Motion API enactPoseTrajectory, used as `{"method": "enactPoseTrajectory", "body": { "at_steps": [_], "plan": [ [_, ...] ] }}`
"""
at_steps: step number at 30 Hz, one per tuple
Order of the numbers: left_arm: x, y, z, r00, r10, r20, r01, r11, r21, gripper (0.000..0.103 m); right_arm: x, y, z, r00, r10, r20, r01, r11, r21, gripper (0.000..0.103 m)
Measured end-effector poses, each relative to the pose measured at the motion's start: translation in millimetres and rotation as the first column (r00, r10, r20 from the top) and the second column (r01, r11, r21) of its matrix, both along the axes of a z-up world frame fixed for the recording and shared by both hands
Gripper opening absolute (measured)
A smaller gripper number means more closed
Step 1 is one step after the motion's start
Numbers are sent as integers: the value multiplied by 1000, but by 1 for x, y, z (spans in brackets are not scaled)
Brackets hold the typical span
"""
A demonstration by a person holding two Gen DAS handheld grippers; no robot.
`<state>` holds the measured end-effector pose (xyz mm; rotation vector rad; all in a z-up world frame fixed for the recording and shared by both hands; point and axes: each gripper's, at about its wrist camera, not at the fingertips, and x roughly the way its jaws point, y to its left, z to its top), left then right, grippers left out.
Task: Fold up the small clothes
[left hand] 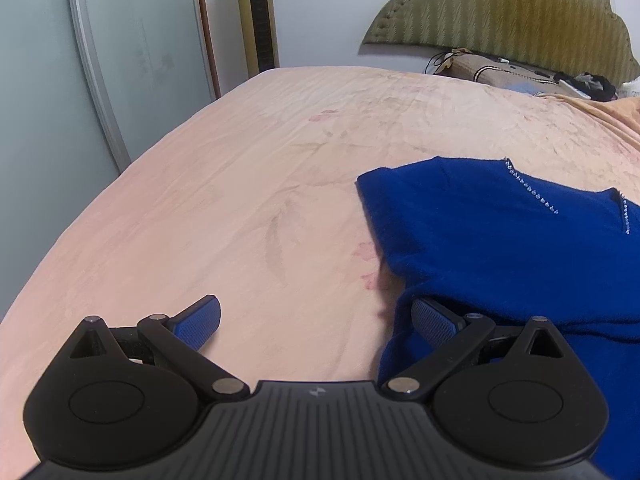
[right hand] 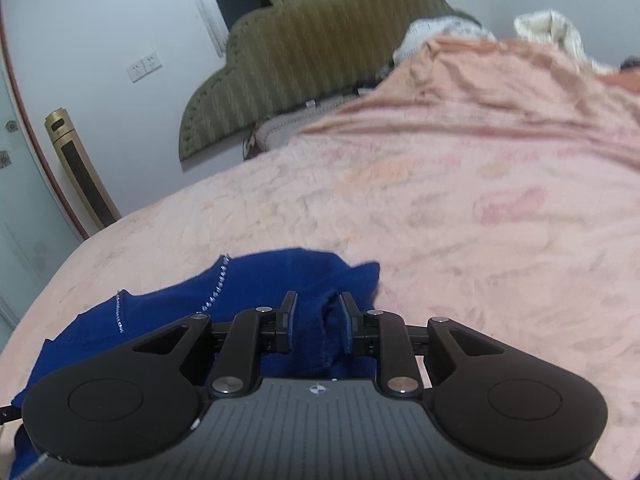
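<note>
A royal-blue knitted top (left hand: 500, 240) with a rhinestone-trimmed neckline lies on the pink bedspread (left hand: 240, 180), at the right of the left wrist view. My left gripper (left hand: 316, 314) is open wide and low over the bed, its right finger (left hand: 434, 322) tucked at the top's near edge, its left finger over bare sheet. In the right wrist view the same top (right hand: 160, 320) lies at the lower left. My right gripper (right hand: 317, 312) has its jaws a little apart, with a raised fold of the blue cloth loose between the pads.
An olive padded headboard (left hand: 500, 12) stands at the far end with a pillow and dark items (left hand: 520, 72) below it. A gold tower fan (left hand: 258, 16) and a glass wardrobe door (left hand: 48, 80) flank the bed's left edge. A heaped pink blanket (right hand: 500, 80) rises at the far right.
</note>
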<state>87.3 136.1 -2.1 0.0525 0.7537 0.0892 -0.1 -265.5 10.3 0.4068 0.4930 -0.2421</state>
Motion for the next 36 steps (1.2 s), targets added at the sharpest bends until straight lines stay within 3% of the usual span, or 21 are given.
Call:
{"method": "enactPoseTrajectory", "body": {
  "at_steps": [4, 6, 10, 14, 17, 19, 22, 26, 31, 36],
  "plan": [
    [-2, 0, -2, 1000, 3, -4, -3, 1000, 9, 103, 1, 16, 4, 999, 35, 9, -34, 995, -92, 32],
    [-4, 2, -3, 1000, 7, -5, -7, 1000, 10, 103, 7, 23, 1, 997, 72, -21, -73, 991, -111, 43],
    [-14, 6, 4, 998, 53, 26, -53, 998, 19, 103, 21, 27, -16, 985, 116, -123, -128, 987, -92, 44],
    [-20, -2, 23, 994, 41, 105, -42, 999, 5, 103, 17, 30, -19, 987, 116, -110, -126, 988, -88, 45],
    [-6, -18, 25, 996, -43, 80, 48, 997, -59, 103, 19, 35, -19, 983, 136, -124, -149, 984, -95, 50],
    [6, -30, 16, 995, -78, 58, 81, 995, -59, 103, 24, 40, -25, 972, 166, -164, -185, 977, -107, 53],
    [22, -44, -6, 997, -68, -21, 68, 998, 10, 103, 18, 50, -20, 975, 164, -152, -188, 970, -156, 53],
    [18, -38, -12, 997, -57, -43, 56, 998, -40, 103, 11, 51, -18, 972, 176, -156, -201, 966, -163, 57],
    [8, -34, -7, 998, -54, -43, 53, 998, -40, 102, -3, 46, -15, 977, 161, -137, -178, 975, -130, 59],
    [-1, -30, -7, 996, -73, -54, 70, 996, -64, 103, -24, 43, -13, 978, 166, -125, -179, 978, -108, 68]
  ]
}}
